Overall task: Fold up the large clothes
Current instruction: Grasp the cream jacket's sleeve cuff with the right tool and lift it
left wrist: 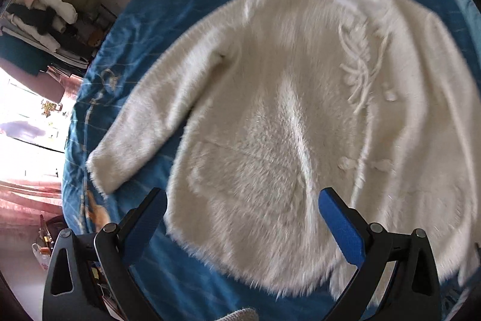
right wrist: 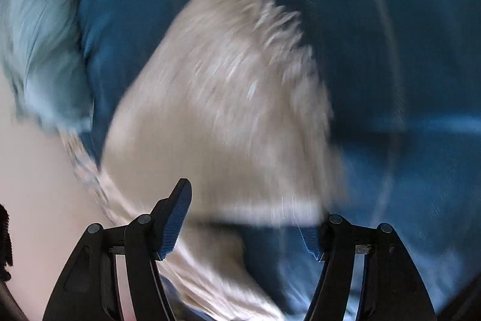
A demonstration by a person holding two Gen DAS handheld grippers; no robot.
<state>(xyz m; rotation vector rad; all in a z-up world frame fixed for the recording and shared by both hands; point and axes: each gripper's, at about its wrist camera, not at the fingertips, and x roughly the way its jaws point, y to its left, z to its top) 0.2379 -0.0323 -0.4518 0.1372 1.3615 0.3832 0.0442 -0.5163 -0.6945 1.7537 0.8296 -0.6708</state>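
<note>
Fluffy white coat flat on blue bedspread; both tongs agape.

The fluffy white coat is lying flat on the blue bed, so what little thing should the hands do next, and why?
Probably lower the left gripper onto the fluffy white coat at its near hem and close. Its jaws are open right above that hem, gripping nothing. The coat lies spread on the blue bedcover, one sleeve stretched out, unfolded. The right gripper is open too, its view blurred.

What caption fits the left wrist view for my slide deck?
Open left gripper above white fluffy coat spread on blue bedspread.
</note>
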